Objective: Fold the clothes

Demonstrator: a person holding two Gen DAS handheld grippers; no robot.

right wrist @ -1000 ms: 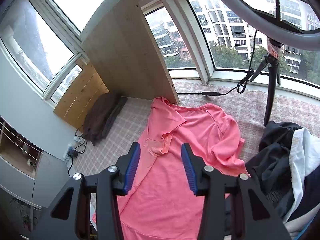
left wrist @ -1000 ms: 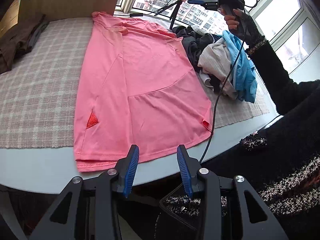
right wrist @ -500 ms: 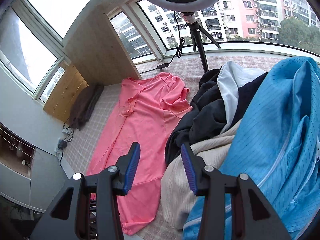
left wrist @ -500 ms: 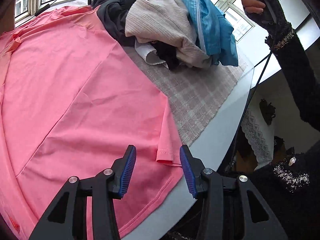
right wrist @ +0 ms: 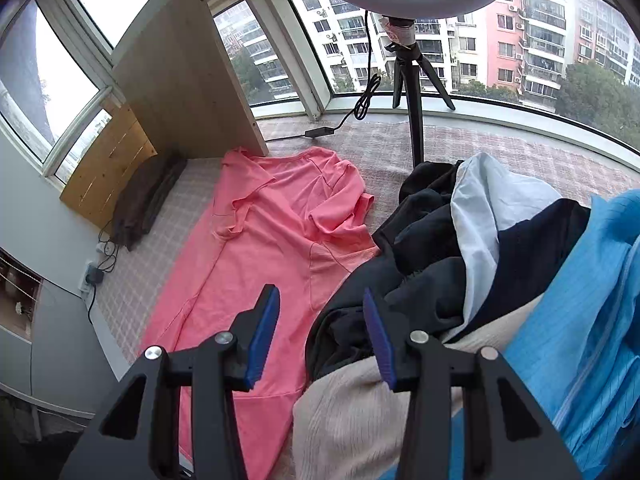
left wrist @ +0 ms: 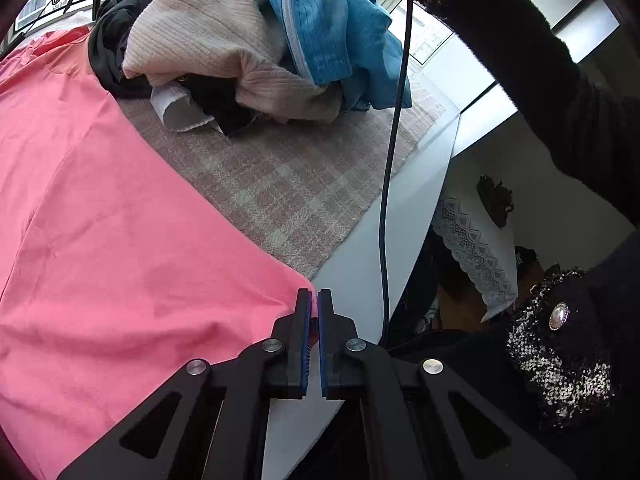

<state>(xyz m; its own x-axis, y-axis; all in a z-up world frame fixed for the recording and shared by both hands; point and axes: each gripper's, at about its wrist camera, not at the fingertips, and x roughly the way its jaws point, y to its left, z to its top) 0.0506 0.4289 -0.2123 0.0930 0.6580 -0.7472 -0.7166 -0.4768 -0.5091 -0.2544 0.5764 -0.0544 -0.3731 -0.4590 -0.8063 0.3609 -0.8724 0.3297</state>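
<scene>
The left gripper (left wrist: 314,300) is pinched closed on the near corner of the pink shirt (left wrist: 112,232), a sliver of pink showing between its blue pads at the table edge. The shirt lies spread flat on the checked mat (left wrist: 288,184), reaching from that corner back toward the window. Just beside the shirt on the mat sits a pile (left wrist: 248,40) of clothes: a beige knit, a blue zip garment, dark pieces and something white. A black cable (left wrist: 390,160) hangs down in front of the pile and past the white table (left wrist: 360,264) edge, close to the gripper. A black sleeve (left wrist: 560,100) crosses the upper right. The right gripper (right wrist: 318,336) hovers with its jaws wide apart and nothing between them, over the pile's near side, the shirt lying beyond its left finger. Behind stand a tripod (right wrist: 412,92) carrying a ring light, a wooden board (right wrist: 188,80) leaning at the window, and a folded brown cloth (right wrist: 144,200) on the mat's left.
</scene>
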